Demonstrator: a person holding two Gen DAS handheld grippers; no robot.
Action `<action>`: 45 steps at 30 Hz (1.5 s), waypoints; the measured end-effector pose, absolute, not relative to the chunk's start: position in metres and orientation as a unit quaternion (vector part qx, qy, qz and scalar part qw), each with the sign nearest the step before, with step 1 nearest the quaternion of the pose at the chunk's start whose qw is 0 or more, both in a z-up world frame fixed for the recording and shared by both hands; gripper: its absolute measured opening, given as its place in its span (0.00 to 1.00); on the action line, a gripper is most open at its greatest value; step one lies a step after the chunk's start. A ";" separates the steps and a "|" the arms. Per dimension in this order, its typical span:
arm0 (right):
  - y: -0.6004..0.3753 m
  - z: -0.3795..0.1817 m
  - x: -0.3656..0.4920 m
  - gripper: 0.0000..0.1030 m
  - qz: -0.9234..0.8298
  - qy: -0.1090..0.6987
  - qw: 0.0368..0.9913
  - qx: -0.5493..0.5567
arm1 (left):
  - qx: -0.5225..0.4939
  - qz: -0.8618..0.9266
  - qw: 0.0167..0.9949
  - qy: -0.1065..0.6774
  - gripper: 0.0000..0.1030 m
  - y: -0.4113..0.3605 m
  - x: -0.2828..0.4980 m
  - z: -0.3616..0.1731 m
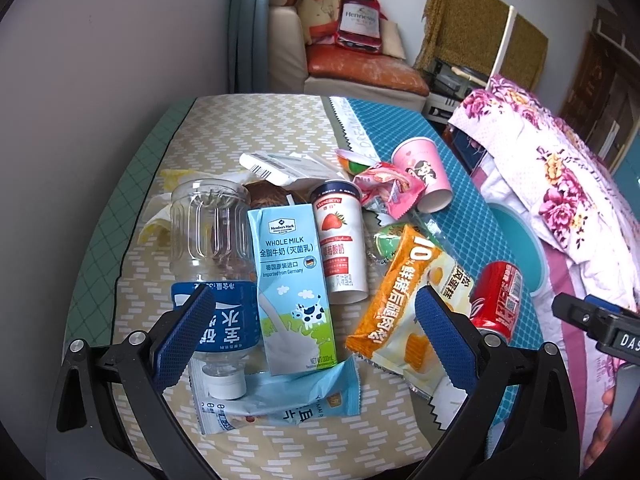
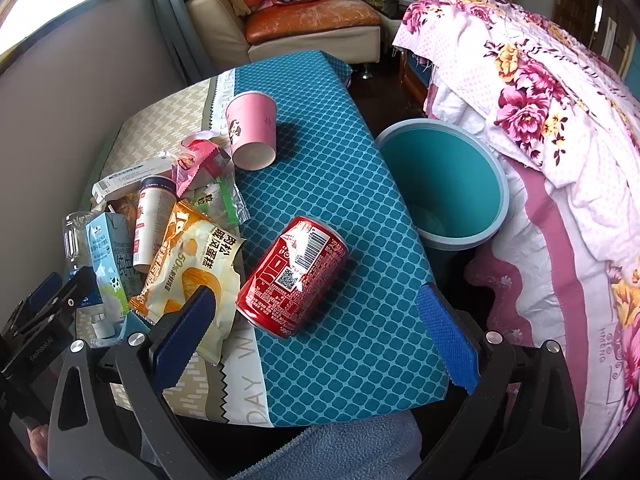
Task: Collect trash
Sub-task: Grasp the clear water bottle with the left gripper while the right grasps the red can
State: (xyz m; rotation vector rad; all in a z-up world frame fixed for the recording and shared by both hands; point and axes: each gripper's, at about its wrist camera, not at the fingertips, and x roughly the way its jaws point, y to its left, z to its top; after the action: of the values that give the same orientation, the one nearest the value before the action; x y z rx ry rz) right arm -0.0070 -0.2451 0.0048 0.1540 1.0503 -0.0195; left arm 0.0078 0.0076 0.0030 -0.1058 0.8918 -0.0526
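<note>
A pile of trash lies on the table: a whole milk carton [image 1: 294, 280], a clear water bottle [image 1: 212, 264], a strawberry yogurt cup [image 1: 340, 240], an orange snack bag [image 1: 408, 296], a red can [image 1: 496, 300] and a pink paper cup [image 1: 424, 172]. My left gripper [image 1: 312, 332] is open above the milk carton and bottle. My right gripper [image 2: 316, 336] is open, with the red can [image 2: 294, 276] lying on its side between and just ahead of the fingers. The teal trash bin [image 2: 444, 184] stands on the floor to the right of the table.
A blue wrapper [image 1: 288, 400] lies at the table's near edge. Pink wrappers [image 1: 388, 188] and a barcode label [image 1: 276, 166] lie behind the pile. A floral quilt [image 2: 560, 140] is beside the bin. A sofa [image 2: 304, 24] stands beyond the table.
</note>
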 end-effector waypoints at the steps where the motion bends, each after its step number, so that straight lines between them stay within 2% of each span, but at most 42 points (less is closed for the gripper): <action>1: -0.244 0.004 -0.006 0.94 -0.009 0.502 0.862 0.073 | -0.053 -0.026 0.900 0.432 0.97 0.009 0.008 0.002; 25: -0.243 -0.008 0.006 0.94 -0.005 0.516 0.852 0.083 | -0.053 -0.036 0.893 0.445 0.97 0.005 0.011 -0.009; 32: -0.262 -0.032 0.025 0.94 0.011 0.544 0.824 0.156 | -0.070 -0.025 0.894 0.441 0.97 0.038 0.017 -0.004; 35: -0.263 -0.047 0.035 0.86 0.021 0.561 0.808 0.179 | -0.082 -0.014 0.890 0.449 0.96 0.059 0.021 -0.006; 38: -0.262 -0.060 0.044 0.85 0.023 0.573 0.796 0.193 | -0.092 -0.008 0.883 0.461 0.90 0.078 0.024 -0.010; 43: -0.255 -0.073 0.052 0.85 0.037 0.585 0.784 0.203 | -0.105 -0.010 0.863 0.493 0.68 0.096 0.029 -0.029; 45: -0.252 -0.080 0.057 0.83 0.041 0.591 0.779 0.207 | -0.113 -0.018 0.857 0.502 0.64 0.098 0.031 -0.035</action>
State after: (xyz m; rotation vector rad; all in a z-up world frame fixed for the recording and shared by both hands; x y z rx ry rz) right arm 0.0567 -0.2524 -0.0805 0.4468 1.2784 0.0880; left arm 0.0309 0.0980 -0.0351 -0.2368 1.0551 -0.0371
